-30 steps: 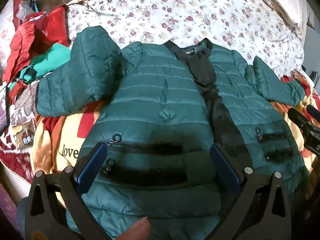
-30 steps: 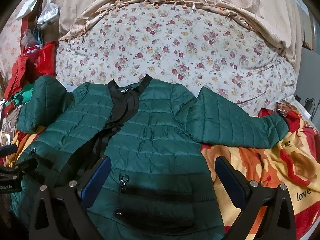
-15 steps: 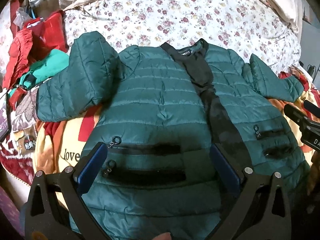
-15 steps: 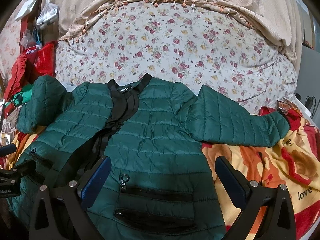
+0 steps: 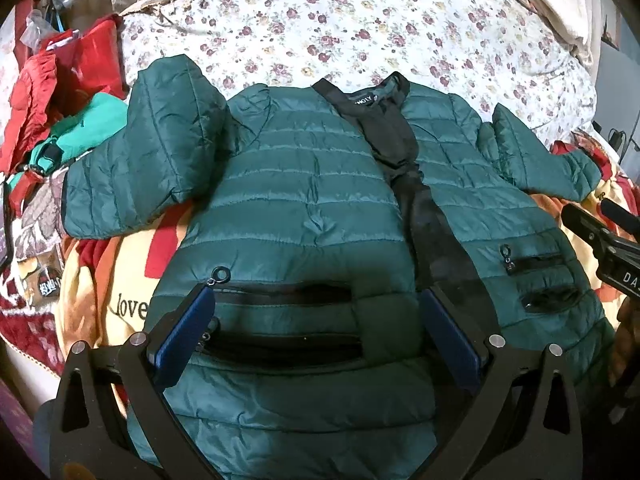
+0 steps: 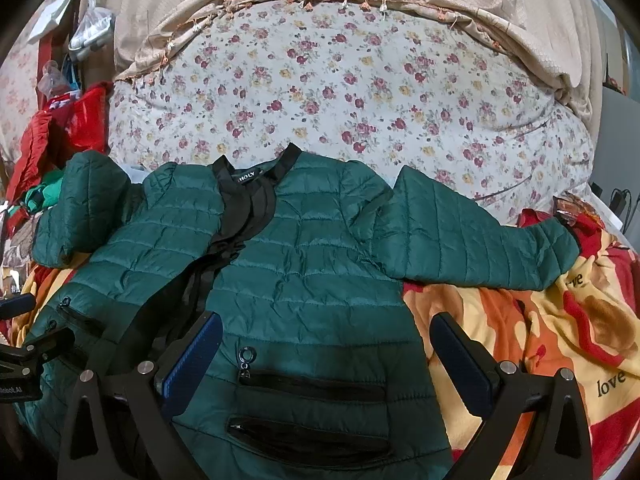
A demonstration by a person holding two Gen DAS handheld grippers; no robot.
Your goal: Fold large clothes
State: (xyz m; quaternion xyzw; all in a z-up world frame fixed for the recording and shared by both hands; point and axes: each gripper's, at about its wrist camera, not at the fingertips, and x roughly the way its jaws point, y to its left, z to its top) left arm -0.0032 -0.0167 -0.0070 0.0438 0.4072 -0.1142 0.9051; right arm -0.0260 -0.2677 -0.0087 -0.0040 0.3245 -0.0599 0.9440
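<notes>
1. A quilted, glossy green puffer jacket (image 5: pixel 304 208) lay flat, front up, on the bed's fleece blanket (image 6: pixel 520 320), collar toward 12 o'clock.
2. The left gripper (image 5: pixel 316 332) and right gripper (image 6: pixel 328 360) hovered over the hem, blue-padded fingers (image 6: pixel 192 364) spread wide, holding nothing.

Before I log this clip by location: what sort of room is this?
Most likely a bedroom: the green puffer jacket lies spread on a bed, over a floral quilt and a "love" printed blanket, with more clothes piled beside it.
</notes>
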